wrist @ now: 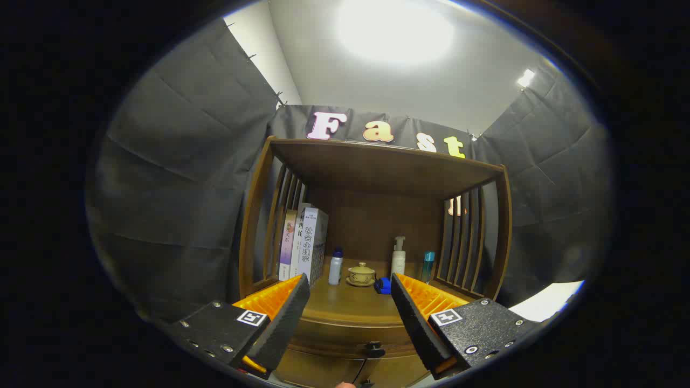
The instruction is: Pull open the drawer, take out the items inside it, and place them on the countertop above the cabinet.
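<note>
Fingers of the hand-held gripper [350, 310] stand wide apart, holding and touching nothing. Between them and below sits the drawer [345, 337], closed, its dark handle [373, 349] near the right finger. Beyond the drawer, the bench [345, 304] carries books [306, 245], a lidded cup [361, 274] and a pump bottle [398, 257].

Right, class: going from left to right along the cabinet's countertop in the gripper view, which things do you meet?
Books → white bottle with blue cap → lidded teacup → blue item → pump bottle → teal bottle. The open gripper holds nothing.
</note>
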`<state>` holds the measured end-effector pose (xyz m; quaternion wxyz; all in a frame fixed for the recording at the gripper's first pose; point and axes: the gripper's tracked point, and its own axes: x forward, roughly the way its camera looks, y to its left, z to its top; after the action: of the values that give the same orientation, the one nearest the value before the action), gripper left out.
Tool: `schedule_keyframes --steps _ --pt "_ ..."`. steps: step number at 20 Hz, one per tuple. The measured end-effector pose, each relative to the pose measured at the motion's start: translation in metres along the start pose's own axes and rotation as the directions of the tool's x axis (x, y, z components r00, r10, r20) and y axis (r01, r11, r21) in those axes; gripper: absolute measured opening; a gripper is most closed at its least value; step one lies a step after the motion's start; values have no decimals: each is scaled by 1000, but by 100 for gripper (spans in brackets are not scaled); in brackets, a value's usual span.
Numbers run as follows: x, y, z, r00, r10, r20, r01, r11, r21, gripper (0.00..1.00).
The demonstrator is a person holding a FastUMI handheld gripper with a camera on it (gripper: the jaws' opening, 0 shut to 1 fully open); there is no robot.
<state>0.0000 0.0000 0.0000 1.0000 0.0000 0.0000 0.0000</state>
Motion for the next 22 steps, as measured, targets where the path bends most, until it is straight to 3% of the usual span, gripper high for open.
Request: schedule_keyframes --steps 22 --pt "-3 12 0 1000 18 -20 -18 1000 -8 95"
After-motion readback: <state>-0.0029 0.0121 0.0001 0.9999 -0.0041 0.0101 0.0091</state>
